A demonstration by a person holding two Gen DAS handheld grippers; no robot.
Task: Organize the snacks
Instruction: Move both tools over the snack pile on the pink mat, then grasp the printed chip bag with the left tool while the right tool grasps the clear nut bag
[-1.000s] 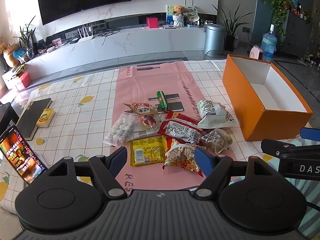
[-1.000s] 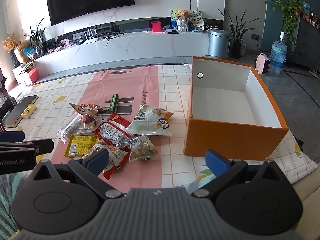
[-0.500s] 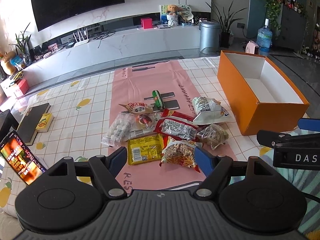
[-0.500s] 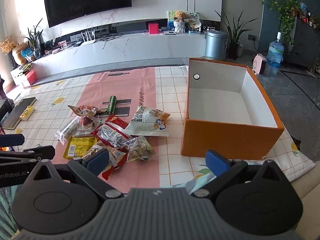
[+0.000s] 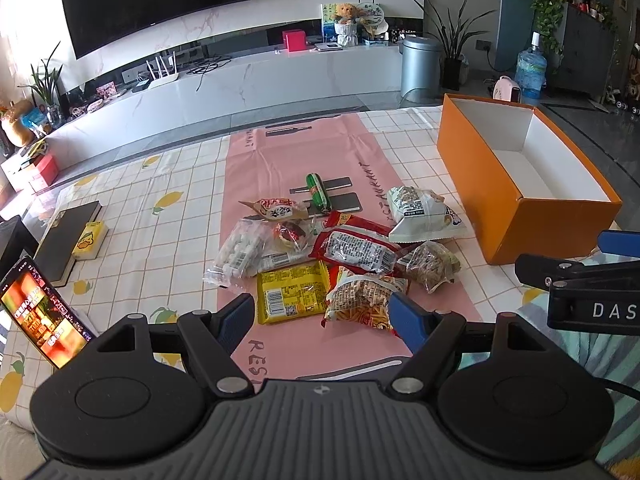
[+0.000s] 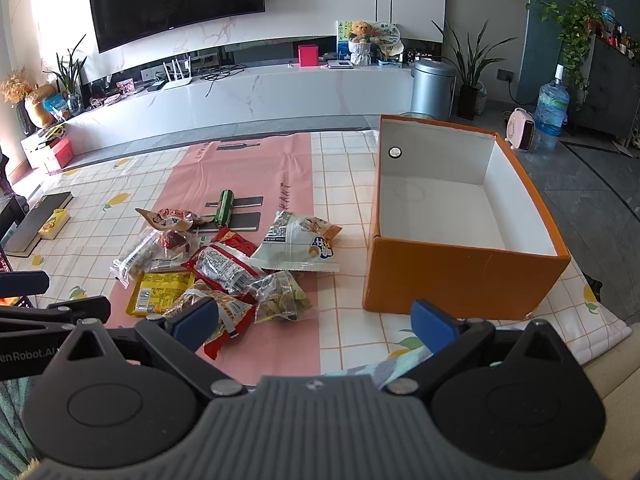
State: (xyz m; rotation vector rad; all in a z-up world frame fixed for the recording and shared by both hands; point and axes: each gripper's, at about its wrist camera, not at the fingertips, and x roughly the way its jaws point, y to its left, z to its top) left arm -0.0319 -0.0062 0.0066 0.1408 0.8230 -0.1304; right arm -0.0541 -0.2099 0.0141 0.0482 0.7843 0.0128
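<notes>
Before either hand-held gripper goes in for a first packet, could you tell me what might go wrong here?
1. The snack packets overlap: the red packet lies across its neighbours, so a grasp may drag several along.
2. The orange box looks empty, so a bump against its wall might push it along the cloth.
3. The yellow packet lies flat, so the open left hand-held gripper may slide over it.
</notes>
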